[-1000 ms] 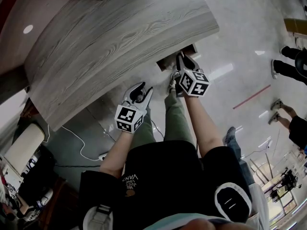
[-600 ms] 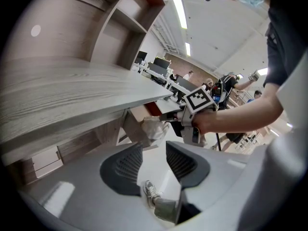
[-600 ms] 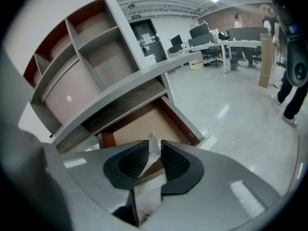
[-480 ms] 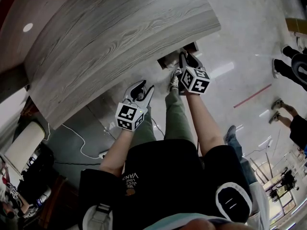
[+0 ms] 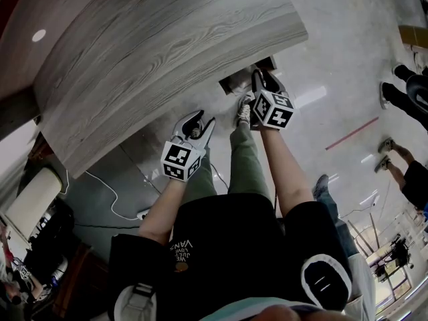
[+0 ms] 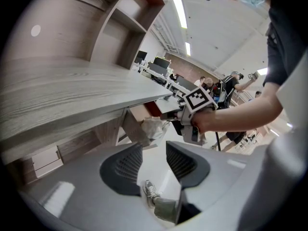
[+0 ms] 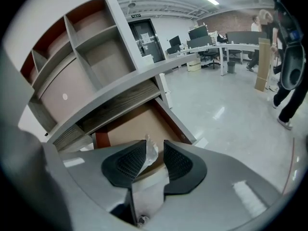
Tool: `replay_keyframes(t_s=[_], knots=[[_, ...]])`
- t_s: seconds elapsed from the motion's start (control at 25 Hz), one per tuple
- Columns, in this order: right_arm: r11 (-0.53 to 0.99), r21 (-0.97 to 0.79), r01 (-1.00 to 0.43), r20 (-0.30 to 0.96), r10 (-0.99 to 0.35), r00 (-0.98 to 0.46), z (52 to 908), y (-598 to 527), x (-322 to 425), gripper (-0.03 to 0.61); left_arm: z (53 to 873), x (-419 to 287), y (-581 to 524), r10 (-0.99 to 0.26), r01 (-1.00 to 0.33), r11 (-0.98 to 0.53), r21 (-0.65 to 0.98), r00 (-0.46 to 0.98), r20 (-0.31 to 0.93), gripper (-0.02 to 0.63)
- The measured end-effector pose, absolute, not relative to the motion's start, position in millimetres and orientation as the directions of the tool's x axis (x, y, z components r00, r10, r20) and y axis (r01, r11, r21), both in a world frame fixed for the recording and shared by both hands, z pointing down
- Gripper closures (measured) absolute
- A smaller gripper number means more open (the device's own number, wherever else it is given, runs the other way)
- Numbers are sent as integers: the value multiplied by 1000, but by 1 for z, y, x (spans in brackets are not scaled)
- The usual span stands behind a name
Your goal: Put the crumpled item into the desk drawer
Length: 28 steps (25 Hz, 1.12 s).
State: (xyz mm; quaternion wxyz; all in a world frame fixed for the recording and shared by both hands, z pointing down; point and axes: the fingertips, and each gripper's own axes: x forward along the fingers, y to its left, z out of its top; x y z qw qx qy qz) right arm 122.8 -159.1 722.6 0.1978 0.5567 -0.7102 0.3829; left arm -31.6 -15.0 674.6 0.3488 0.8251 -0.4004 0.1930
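1. Head view shows the desk (image 5: 167,52) with its drawer (image 5: 244,80) pulled open under the front edge, and the right tongs (image 5: 262,79) reaching right up to it
2. In the right gripper view I see those jaws closed on the crumpled paper (image 7: 150,154), which sticks up between the pads, above the drawer's brown inside
3. From the left gripper view the paper hangs at the tip of the right tongs, at the drawer's open mouth; I can't tell whether it touches the drawer
4. The left tongs (image 5: 199,122) sit apart from the drawer, nearer the person; their jaws have just been opening and stand wide with nothing between them, only floor and a shoe (image 6: 150,192) beyond
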Motion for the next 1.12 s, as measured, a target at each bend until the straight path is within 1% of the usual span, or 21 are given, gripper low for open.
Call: replay_keyframes(t_s=[0.16,0.72,0.76,0.96,1.12], knots=[[74,-319,-945,701,-652,-288,719,-158,129,489,673,-31,-15,-526,-793,-441,420,608,595,454],[75,-370,-926,644,-697,-314,690,-150,134,494,656,-29,-26,-550,-785,-479,392,617,563,454],[76,-373,-925,639,-702,-315,685,-148,133,497,653,-29,-26,-552,-784,-485,388,618,559,454],[88,-381,-920,576,-756,-311,647,-141,134,561,634,-28,-33,-571,-774,-524,354,628,529,456],[92,-398,-913,526,-792,-309,618,-131,134,575,618,-28,-37,-585,-769,-550,325,633,508,454]])
